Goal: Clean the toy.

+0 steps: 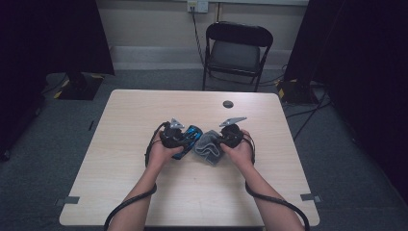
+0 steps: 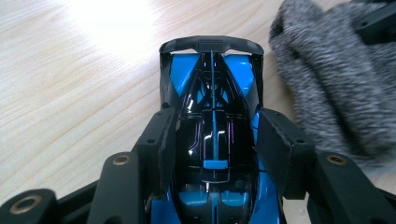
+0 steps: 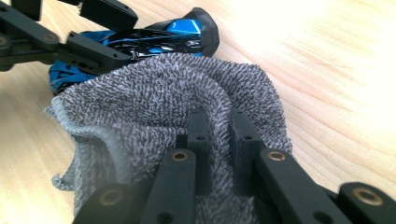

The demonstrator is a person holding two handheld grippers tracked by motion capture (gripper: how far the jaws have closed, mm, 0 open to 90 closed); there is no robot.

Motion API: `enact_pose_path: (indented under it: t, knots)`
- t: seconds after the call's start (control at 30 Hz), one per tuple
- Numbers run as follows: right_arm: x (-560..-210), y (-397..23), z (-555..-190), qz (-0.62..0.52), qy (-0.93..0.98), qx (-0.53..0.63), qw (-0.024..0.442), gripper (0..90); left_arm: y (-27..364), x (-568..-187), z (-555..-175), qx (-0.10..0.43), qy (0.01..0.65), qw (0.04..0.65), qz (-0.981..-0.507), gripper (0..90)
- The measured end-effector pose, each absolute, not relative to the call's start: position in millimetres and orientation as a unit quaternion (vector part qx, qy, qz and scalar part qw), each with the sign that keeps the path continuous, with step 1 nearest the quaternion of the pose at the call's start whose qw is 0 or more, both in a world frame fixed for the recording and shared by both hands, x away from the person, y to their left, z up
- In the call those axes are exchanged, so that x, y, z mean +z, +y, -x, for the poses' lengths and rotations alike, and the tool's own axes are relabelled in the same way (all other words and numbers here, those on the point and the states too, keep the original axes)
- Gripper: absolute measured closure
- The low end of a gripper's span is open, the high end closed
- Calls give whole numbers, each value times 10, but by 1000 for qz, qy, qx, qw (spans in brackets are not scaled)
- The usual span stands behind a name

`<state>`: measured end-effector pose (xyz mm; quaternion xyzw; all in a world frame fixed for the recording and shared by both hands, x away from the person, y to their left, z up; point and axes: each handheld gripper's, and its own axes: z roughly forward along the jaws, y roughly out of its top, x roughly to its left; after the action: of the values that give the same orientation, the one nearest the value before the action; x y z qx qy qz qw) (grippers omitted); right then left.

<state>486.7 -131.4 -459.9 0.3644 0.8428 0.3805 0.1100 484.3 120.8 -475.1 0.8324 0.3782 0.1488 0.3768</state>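
The left claw [image 2: 212,140] grips a blue toy car [image 2: 212,116]; beside it, the right claw [image 3: 219,135] pinches a grey cloth [image 3: 163,93] over the table [image 1: 144,183].

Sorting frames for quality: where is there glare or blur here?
Left gripper view: a white glare patch on the table, towel soft, toy car sharp with thin reflections. Right gripper view: tabletop washed out at top right. High view: dim room, evenly lit table.
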Motion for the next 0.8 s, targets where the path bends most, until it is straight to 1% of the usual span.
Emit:
enact_pose_path:
  t: [0.33,0.43,0.57,0.63,0.8]
  knots:
    - [-4495,-1299,-4634,-327,851,400,100,810,1209,-4748,-4849,145,379,377,-833,481]
    - [-4493,-1237,-4494,-304,858,404,89,810,1222,-4742,-4849,147,378,374,-834,511]
    - [-4515,-1166,-4385,-285,864,406,81,809,1228,-4751,-4843,148,378,378,-832,511]
    - [-4570,-1080,-4299,-273,869,407,70,809,1226,-4748,-4838,150,378,375,-833,511]
    - [-4614,-938,-4237,-255,875,407,60,808,1230,-4746,-4822,148,382,377,-831,511]
